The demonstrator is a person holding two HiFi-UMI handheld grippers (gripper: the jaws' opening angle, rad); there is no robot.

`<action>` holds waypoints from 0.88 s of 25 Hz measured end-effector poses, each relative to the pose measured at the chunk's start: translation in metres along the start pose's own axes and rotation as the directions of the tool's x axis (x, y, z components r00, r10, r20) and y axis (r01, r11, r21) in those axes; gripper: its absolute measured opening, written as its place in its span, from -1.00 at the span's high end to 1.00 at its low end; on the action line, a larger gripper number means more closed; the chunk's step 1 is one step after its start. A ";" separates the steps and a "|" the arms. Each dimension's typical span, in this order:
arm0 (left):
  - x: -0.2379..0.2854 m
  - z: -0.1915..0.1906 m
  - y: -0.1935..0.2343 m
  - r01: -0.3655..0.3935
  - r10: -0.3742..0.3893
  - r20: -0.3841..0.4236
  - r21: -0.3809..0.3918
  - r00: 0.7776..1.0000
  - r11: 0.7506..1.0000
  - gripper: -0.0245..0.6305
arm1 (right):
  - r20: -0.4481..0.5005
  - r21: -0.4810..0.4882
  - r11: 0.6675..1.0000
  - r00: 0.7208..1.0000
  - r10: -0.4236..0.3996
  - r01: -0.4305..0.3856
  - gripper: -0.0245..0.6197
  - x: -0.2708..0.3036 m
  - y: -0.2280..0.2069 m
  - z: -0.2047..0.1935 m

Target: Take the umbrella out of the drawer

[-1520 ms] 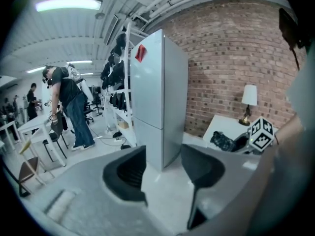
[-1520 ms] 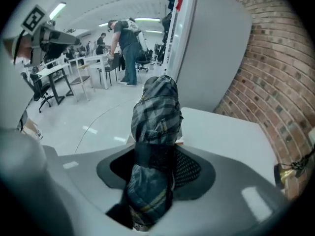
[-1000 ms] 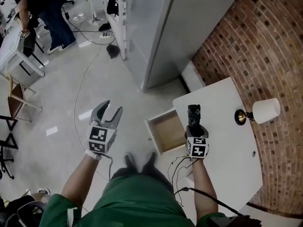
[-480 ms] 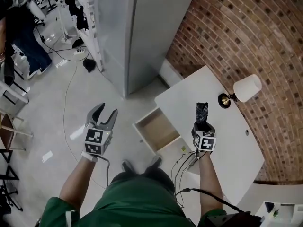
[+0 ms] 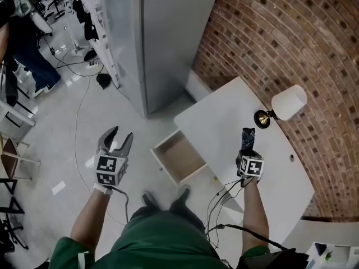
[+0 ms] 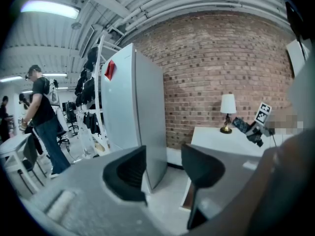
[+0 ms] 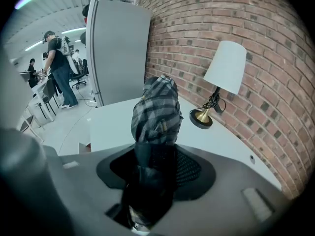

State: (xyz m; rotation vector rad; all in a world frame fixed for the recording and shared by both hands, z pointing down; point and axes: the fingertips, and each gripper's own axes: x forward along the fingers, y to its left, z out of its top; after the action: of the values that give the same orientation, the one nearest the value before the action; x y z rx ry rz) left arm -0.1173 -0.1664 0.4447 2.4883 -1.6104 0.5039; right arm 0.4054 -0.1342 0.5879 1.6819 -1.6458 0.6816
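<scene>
Right tool (image 5: 247,152) is clamped on the umbrella (image 5: 247,137), jaws part open around its lower end. The umbrella is a folded dark plaid one. It is out of the drawer (image 5: 180,157) and held over the white worktop (image 5: 219,122), right of the drawer, with its free end aimed far toward the lamp (image 5: 286,102). Can't tell whether it touches the worktop; the head view is too small for that. In the right gripper view the plaid top is clear, but the gripped end sinks into dark shadow between the jaws, so the handle can't be made out.

Left tool (image 5: 119,134) has its jaws wide apart with nothing between them. It is held over the floor (image 5: 56,122), left of the drawer and well apart from it. Its own view shows only the grey cabinet (image 5: 162,32) and floor through the gap.

The drawer is pulled out on the worktop's left side, and the inside looks like bare wood. In the left gripper view it shows only as a sliver behind the right jaw.

The lamp stands at the far right of the worktop, beside the brick wall (image 5: 291,32). Cables (image 5: 216,198) hang by the right arm, their lower ends hidden behind the person's body. A bystander (image 5: 22,55) at far left is cut off by the frame edge.
</scene>
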 end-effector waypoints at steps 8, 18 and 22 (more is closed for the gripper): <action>0.022 0.010 -0.039 -0.057 0.057 -0.026 -0.007 0.998 0.998 0.25 | -0.099 -0.014 0.999 0.994 0.038 -0.040 0.31 0.048 -0.061 -0.014; 0.056 0.018 -0.070 -0.121 0.120 -0.058 -0.010 0.991 0.993 0.25 | -0.232 -0.038 0.992 0.967 0.106 -0.117 0.30 0.115 -0.092 -0.030; 0.067 0.019 -0.083 -0.130 0.129 -0.064 -0.012 0.990 0.991 0.25 | -0.285 -0.043 0.986 0.948 0.142 -0.161 0.30 0.131 -0.090 -0.043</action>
State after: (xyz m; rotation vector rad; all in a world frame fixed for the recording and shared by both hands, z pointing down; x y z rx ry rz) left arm -0.0135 -0.1945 0.4554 2.3426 -1.7520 0.5765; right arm 0.5073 -0.1869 0.7059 1.3507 -1.5842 0.8882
